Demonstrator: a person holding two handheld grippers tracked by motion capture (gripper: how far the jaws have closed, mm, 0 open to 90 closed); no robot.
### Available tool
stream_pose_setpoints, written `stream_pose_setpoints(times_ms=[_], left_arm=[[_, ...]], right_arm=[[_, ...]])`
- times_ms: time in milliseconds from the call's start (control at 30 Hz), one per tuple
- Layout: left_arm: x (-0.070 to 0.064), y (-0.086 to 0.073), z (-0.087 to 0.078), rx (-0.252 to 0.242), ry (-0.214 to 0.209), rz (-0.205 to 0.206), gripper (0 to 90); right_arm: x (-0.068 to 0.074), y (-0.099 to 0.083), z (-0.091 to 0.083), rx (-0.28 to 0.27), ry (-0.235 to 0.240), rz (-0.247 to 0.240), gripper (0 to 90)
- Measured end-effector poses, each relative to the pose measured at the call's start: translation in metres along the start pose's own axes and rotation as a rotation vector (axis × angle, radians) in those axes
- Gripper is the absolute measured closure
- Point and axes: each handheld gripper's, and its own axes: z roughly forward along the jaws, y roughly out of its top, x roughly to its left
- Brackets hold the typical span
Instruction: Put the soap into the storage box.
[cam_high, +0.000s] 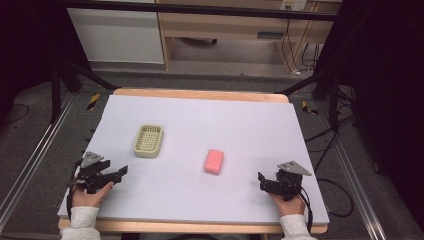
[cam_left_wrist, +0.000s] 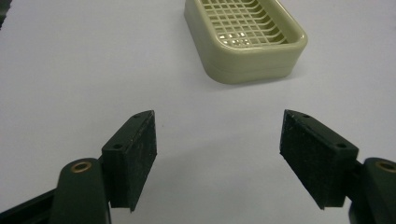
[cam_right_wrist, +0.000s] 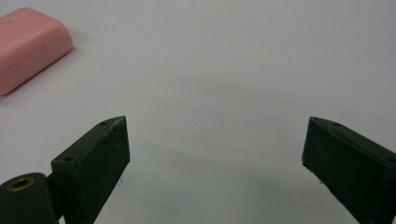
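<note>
A pink bar of soap (cam_high: 214, 161) lies on the white table cover, a little right of centre; in the right gripper view the soap (cam_right_wrist: 28, 45) sits at the far upper left. A pale green soap dish (cam_high: 148, 140) with a grid insert stands left of centre, and the dish (cam_left_wrist: 245, 36) lies ahead of the left jaws. My left gripper (cam_high: 121, 171) rests near the front left edge, open and empty (cam_left_wrist: 218, 158). My right gripper (cam_high: 261, 180) rests near the front right, open and empty (cam_right_wrist: 215, 161).
The white cover (cam_high: 200, 125) spans a wooden table (cam_high: 200, 93). Black frame legs and cables stand on the floor to both sides. A wooden cabinet (cam_high: 225, 30) is beyond the far edge.
</note>
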Motion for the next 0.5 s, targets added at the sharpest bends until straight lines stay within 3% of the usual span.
stream_pose_setpoints(times_ms=[500], left_arm=[[-0.022, 0.007, -0.003, 0.009, -0.038, 0.05, 27.3]], right_arm=[[0.002, 0.0, 0.0, 0.029, -0.005, 0.002, 8.1]])
